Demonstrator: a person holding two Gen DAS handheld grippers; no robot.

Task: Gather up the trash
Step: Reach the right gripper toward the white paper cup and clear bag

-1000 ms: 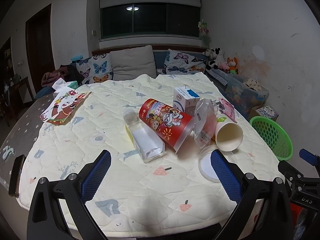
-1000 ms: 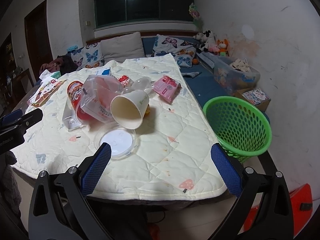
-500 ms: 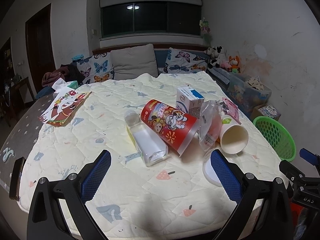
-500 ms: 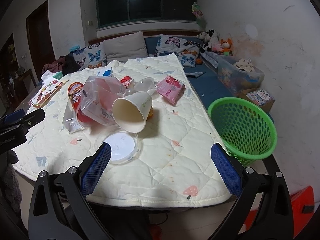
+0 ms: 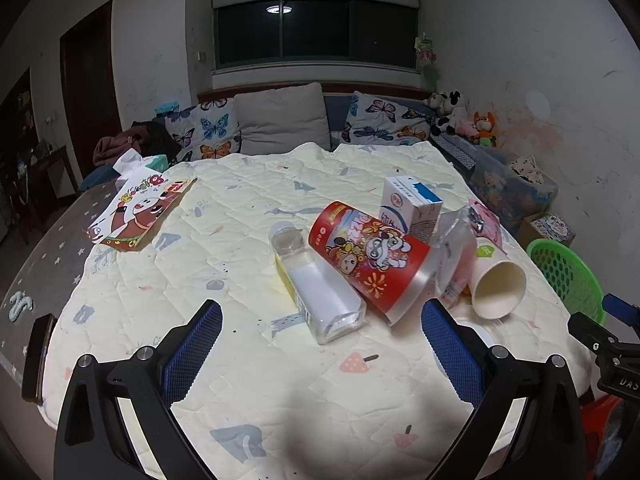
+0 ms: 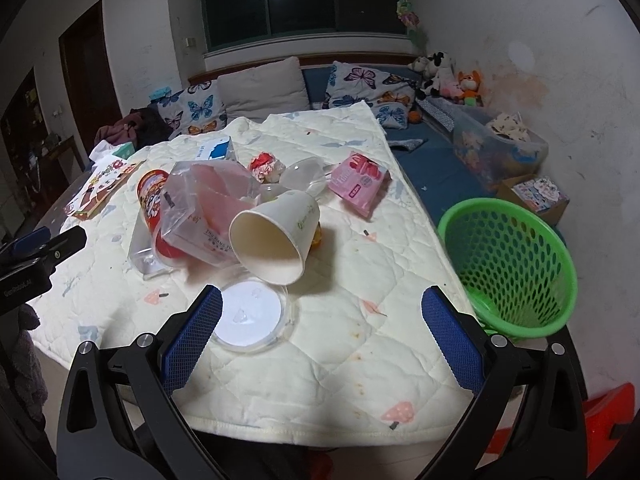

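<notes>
Trash lies piled on a quilted table. A clear bottle, a red printed cup, a white-blue carton, a clear plastic pack and a paper cup lie together, with a round white lid in front. A pink packet lies behind. My left gripper is open, just short of the bottle. My right gripper is open, just short of the lid and paper cup. A green basket stands beside the table at the right.
A cartoon booklet lies at the table's far left. A sofa with butterfly pillows stands behind. A clear storage bin and a small box sit by the right wall. A red object is on the floor.
Both grippers have moved closer over the table toward the trash pile; the objects appear larger and nearer. Nothing on the table has moved.
</notes>
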